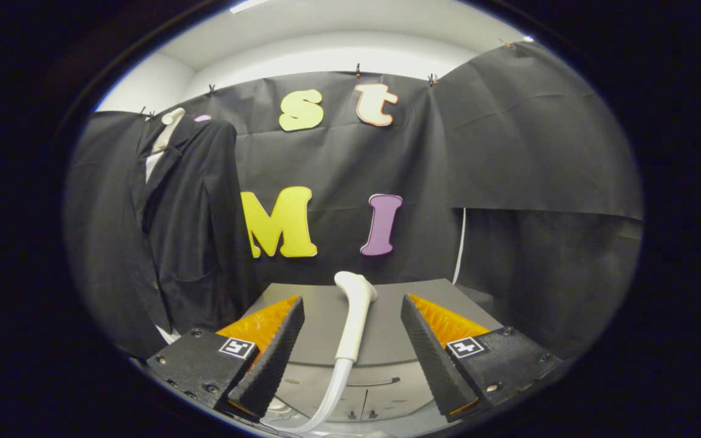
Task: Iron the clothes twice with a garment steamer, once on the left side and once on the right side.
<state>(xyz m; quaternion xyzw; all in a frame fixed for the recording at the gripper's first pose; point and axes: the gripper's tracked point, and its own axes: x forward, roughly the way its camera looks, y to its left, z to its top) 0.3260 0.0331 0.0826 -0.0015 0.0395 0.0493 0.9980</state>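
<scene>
Gripper (pixel 350 350) spread wide, fingers clear of everything, nothing held. White steamer handle (pixel 353 316) standing upright between the fingers, touching neither, its translucent hose (pixel 326 398) curving down from its base. Resting on a grey table (pixel 326 316). Dark jacket (pixel 189 225) hanging against the booth wall, beyond the left finger, well apart.

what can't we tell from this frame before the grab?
- Steamer wand, gripper view: lies between the open fingers of the gripper; whether they touch it can't be judged.
- Hose: runs off below the fingers, its end is cut off.
- Dark jacket: hem is hidden behind the grey unit and one finger.
- Steam head face: turned away, unreadable.
</scene>
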